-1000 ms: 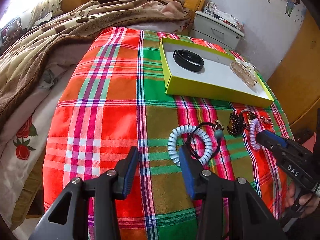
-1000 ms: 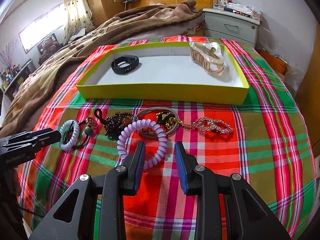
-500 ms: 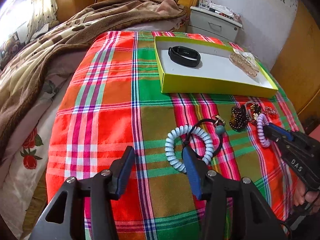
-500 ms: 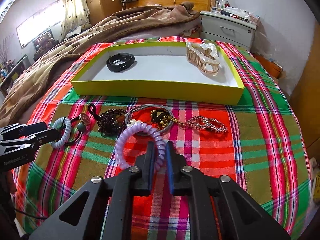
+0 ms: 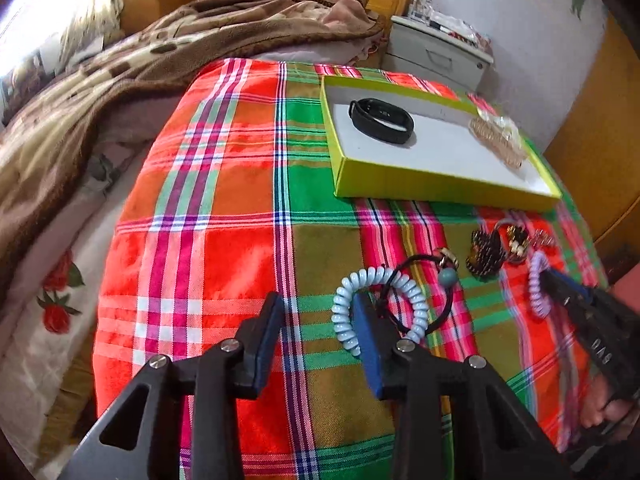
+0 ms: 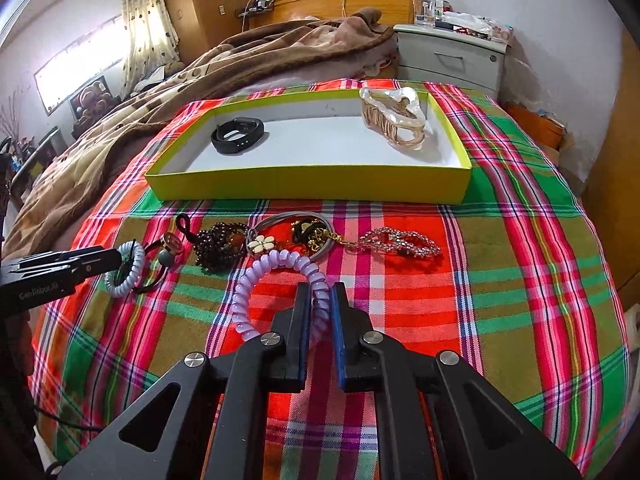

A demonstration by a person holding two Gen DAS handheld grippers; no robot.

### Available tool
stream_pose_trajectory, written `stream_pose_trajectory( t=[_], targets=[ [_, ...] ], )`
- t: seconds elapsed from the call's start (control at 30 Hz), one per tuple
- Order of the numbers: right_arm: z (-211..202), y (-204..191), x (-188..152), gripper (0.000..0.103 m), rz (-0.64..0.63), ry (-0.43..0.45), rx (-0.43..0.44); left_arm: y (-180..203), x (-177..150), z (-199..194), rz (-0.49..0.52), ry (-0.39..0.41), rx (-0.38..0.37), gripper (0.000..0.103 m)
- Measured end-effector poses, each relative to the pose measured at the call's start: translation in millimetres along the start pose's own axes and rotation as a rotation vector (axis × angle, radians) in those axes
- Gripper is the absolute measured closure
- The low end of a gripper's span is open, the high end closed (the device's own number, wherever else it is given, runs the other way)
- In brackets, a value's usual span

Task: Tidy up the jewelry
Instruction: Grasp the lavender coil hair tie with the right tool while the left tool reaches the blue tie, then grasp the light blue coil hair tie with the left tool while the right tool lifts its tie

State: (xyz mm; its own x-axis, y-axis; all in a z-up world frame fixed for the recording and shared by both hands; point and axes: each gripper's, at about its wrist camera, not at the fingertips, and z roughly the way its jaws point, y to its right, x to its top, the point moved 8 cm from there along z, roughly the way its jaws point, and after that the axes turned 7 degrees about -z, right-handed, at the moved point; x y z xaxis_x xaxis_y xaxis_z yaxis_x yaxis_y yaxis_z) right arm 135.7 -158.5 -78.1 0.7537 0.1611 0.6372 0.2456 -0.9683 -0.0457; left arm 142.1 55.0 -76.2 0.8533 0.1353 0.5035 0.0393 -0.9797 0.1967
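My right gripper (image 6: 319,300) is shut on the purple spiral hair tie (image 6: 276,265), which lies on the plaid cloth; it also shows in the left wrist view (image 5: 537,280). My left gripper (image 5: 318,312) is open, its right finger inside the light blue spiral hair tie (image 5: 378,280), its left finger outside. That tie also shows in the right wrist view (image 6: 128,270). The yellow-green box (image 6: 308,184) holds a black band (image 6: 239,135) and a pearly hair claw (image 6: 394,118).
On the cloth before the box lie a black elastic with beads (image 6: 170,250), a dark bead bracelet (image 6: 218,242), a grey ring with a flower charm (image 6: 262,244) and a rhinestone clip (image 6: 398,242). A brown blanket (image 6: 208,72) and a nightstand (image 6: 452,60) stand behind.
My right gripper has closed on the purple hair tie. My left gripper has moved forward so its right finger sits inside the light blue tie.
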Motion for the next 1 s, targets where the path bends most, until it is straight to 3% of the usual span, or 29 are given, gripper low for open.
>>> stream_pose_trajectory(
  t=[0.17, 0.37, 0.47, 0.63, 1.0],
  targets=[
    [0, 0, 0, 0.093, 0.001, 0.002, 0.009, 10, -2, 3, 0.099, 0.017, 0.094, 0.065],
    [0, -1, 0, 0.093, -0.003, 0.004, 0.012, 17, -1, 5, 0.151, 0.033, 0.106, 0.065],
    [-1, -1, 0, 0.093, 0.001, 0.006, 0.008, 19, 0, 5, 0.165, 0.033, 0.103, 0.066],
    [-1, 0, 0, 0.093, 0.002, 0.008, 0.006, 30, -3, 5, 0.212, 0.032, 0.069, 0.09],
    [-8, 2, 0, 0.093, 0.013, 0.021, 0.001, 33, -3, 0, 0.161, 0.031, 0.002, 0.093]
  ],
)
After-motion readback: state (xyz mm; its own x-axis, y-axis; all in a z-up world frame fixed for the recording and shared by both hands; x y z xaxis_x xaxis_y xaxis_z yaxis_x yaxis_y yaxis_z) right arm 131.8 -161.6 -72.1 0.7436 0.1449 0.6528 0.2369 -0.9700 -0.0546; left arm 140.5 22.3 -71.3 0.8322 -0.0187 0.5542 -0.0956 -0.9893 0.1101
